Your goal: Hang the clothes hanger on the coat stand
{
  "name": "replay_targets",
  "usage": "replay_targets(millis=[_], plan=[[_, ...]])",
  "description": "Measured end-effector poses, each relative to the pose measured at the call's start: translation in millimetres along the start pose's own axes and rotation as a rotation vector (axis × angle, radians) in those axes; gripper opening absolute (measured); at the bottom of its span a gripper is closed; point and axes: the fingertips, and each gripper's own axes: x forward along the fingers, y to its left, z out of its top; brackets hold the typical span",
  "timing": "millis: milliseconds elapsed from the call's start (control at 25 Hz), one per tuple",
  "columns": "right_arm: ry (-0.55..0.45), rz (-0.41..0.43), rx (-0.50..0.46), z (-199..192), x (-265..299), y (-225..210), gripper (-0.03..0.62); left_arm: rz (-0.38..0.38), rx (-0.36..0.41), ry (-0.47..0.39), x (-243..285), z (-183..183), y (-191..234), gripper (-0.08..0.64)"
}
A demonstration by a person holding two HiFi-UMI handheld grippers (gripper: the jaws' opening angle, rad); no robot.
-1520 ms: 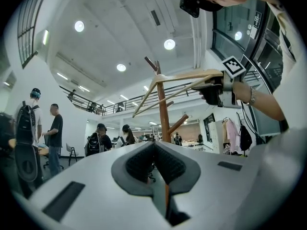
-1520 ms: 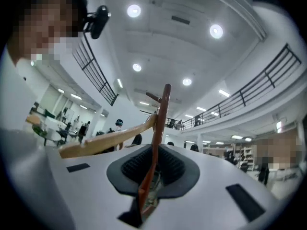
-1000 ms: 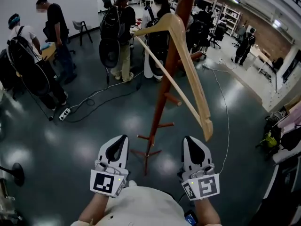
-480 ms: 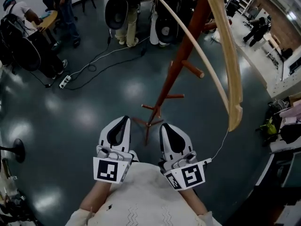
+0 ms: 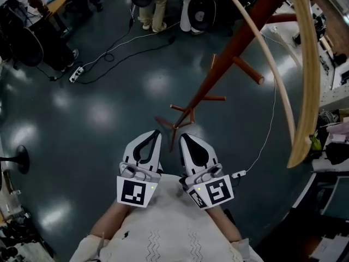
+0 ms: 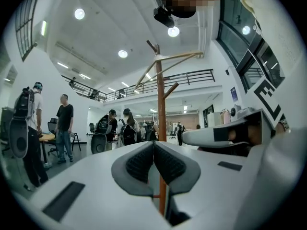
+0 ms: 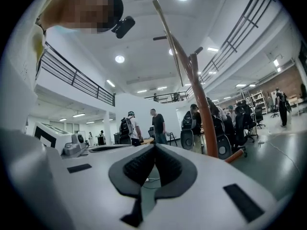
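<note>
Head view. Left gripper point(image 5: 156, 134) and right gripper point(image 5: 184, 137) side by side, low, just short of the feet of the coat stand point(image 5: 234, 42), tips toward its base. Both clenched, nothing grasped. Red-brown trunk slanting up and to the right from those feet, short pegs point(image 5: 248, 71) sticking out. Wooden clothes hanger point(image 5: 308, 64) high on the stand's right side, well apart from both grippers, its thin bar crossing in front of the trunk; hook out of frame. White power strip point(image 5: 75, 73) on the dark floor point(image 5: 98, 119), well left of the stand.

Left gripper view. Jaws pressed together, empty, the stand's trunk straight behind them. Hanger up at the very top of the stand, tilted, one arm reaching right, the bar sloping down to the left. People point(image 6: 125, 128) with backpacks left of the stand, farther off. Right gripper just right of the stand.

Right gripper view. Jaws closed tight on nothing. Stand to their right, leaning. Hanger at its top, thin bar rising up and left past the trunk.
</note>
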Motion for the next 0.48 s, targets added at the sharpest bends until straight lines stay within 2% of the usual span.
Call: replay_targets(millis=[200, 480], plan=[[0.032, 0.057, -0.011, -16, 13, 9, 0.018, -0.015, -0.012, 0.009, 3, -6, 8, 0.012], [0.032, 0.085, -0.011, -18, 25, 5, 0.018, -0.069, -0.026, 0.025, 11, -13, -3, 0.012]])
